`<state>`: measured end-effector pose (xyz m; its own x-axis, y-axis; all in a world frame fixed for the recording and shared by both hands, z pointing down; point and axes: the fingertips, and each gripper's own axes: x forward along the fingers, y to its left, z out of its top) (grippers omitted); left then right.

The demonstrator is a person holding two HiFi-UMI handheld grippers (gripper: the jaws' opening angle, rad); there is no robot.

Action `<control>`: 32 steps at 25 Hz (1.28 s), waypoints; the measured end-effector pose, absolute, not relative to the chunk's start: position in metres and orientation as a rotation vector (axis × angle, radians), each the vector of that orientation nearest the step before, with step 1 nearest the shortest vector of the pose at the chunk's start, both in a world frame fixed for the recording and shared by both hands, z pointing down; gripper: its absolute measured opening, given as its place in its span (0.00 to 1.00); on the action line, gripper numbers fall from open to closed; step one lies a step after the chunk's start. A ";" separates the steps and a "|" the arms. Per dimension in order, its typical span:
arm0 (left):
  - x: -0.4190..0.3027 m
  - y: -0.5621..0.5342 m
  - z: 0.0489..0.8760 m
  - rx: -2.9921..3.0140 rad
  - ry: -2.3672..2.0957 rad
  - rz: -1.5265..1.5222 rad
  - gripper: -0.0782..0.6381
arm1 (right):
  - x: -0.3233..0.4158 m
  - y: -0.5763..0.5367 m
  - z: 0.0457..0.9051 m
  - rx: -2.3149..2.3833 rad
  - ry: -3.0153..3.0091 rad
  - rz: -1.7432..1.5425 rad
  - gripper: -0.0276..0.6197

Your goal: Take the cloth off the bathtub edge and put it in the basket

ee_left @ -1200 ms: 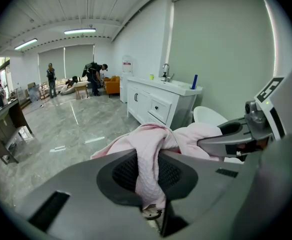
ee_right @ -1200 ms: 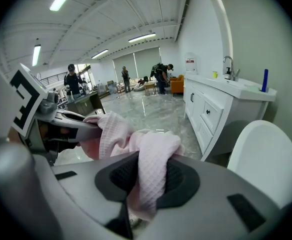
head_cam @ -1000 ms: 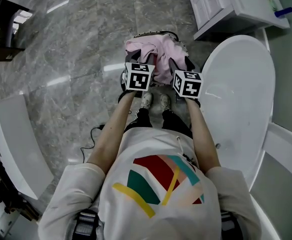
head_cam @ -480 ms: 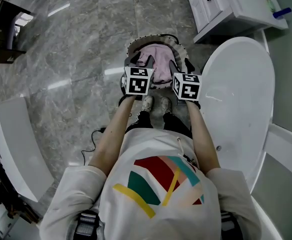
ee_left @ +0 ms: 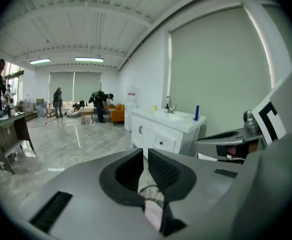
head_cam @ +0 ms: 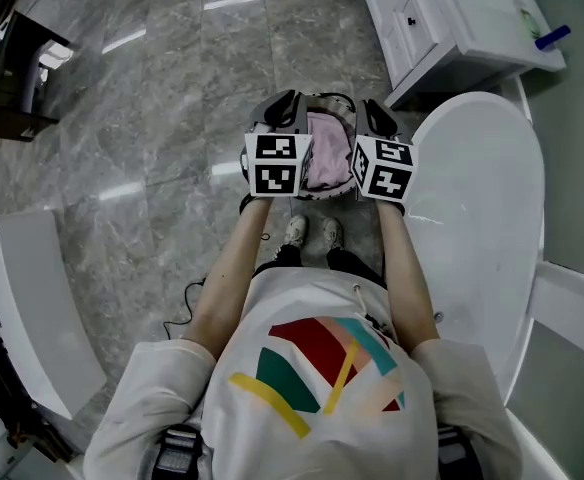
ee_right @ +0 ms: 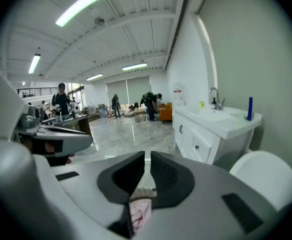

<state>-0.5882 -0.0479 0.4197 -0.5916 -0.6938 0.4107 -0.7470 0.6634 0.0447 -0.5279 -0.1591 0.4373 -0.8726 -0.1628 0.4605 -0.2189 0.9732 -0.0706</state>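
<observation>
Cloth (head_cam: pixel 324 160) is lying bunched in the basket (head_cam: pixel 324 98), below and between the two tools. The bathtub (head_cam: pixel 472 198) is curving close along the right side of the right tool (head_cam: pixel 377 116), and a white cabinet (head_cam: pixel 427 23) is standing ahead of it. Bare floor (head_cam: pixel 142 118) is spreading wide to the left of the left tool (head_cam: pixel 284 106). Both forearms are reaching forward side by side, with the tools tipping slightly downward. Both tools' jaws have just been closing and are now sitting almost together, gripping nothing.

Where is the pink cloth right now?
Head view, centre: the pink cloth lies in the basket on the floor, just left of the white bathtub.
</observation>
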 end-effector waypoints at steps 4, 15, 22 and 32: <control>-0.602 -0.048 0.330 1.163 -2.682 0.139 0.14 | -0.547 -0.161 0.335 0.272 -2.885 0.059 0.08; -0.561 0.014 0.151 1.122 -3.121 -0.057 0.13 | -0.493 -0.121 0.168 0.194 -3.270 -0.070 0.06; -0.538 0.020 0.137 1.131 -3.157 -0.044 0.13 | -0.472 -0.104 0.162 0.154 -3.278 -0.104 0.06; -0.534 0.015 0.132 1.140 -3.157 -0.040 0.13 | -0.468 -0.102 0.160 0.139 -3.283 -0.107 0.06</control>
<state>-0.5344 0.0155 0.1323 -0.7488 -0.6291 -0.2086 -0.6342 0.7715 -0.0505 -0.4683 -0.1017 0.1598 -0.9859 -0.0791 -0.1477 -0.0886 0.9943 0.0588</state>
